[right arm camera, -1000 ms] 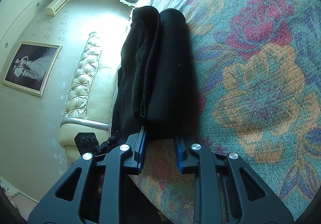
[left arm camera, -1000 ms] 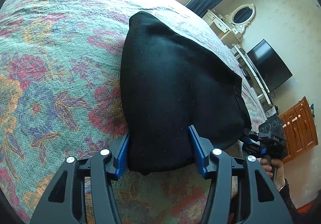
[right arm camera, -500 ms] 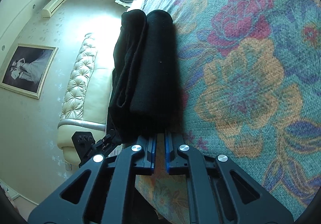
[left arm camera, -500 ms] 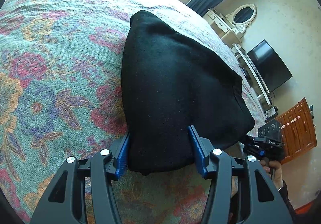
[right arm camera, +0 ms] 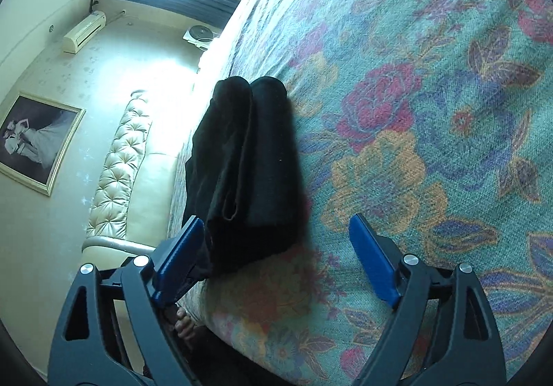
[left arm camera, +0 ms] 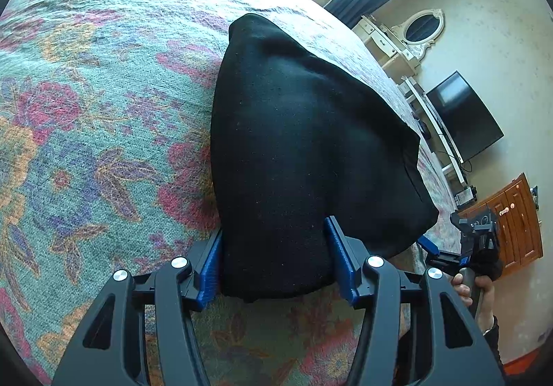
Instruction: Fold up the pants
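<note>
- Your right gripper (right arm camera: 276, 258) has just sprung wide, pads clear of cloth.
- Your left gripper (left arm camera: 274, 258) straddles the near end of the pants (left arm camera: 304, 157), seemingly clamped.
- Folded black bundle lies on the floral bedspread (left arm camera: 86, 144) near its edge.
- Soft, limp, light: grip all layers at the corners.
</note>
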`<control>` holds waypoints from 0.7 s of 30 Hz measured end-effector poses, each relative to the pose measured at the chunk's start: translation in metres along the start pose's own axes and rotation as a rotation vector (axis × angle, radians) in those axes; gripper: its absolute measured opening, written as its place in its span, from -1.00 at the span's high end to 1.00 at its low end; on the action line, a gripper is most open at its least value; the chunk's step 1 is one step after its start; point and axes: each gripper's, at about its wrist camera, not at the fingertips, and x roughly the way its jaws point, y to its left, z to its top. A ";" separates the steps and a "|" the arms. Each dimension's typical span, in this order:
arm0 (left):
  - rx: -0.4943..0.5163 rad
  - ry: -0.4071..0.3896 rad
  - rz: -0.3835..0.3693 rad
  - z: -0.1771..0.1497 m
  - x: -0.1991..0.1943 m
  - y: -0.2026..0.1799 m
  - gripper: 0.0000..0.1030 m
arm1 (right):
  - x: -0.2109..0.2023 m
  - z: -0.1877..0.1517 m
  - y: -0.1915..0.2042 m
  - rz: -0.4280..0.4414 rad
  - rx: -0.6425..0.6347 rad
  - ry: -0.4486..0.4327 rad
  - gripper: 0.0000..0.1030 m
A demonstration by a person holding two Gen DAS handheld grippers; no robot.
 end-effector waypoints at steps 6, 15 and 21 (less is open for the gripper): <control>-0.016 -0.009 0.014 -0.002 0.000 -0.003 -0.10 | 0.036 0.006 0.018 0.052 -0.042 0.054 -0.72; -0.015 -0.008 0.021 -0.002 0.000 -0.006 -0.13 | 0.061 -0.001 0.025 0.055 -0.057 0.102 0.38; 0.009 -0.029 0.031 -0.008 -0.003 -0.011 -0.12 | 0.055 -0.006 0.014 0.089 -0.019 0.102 0.40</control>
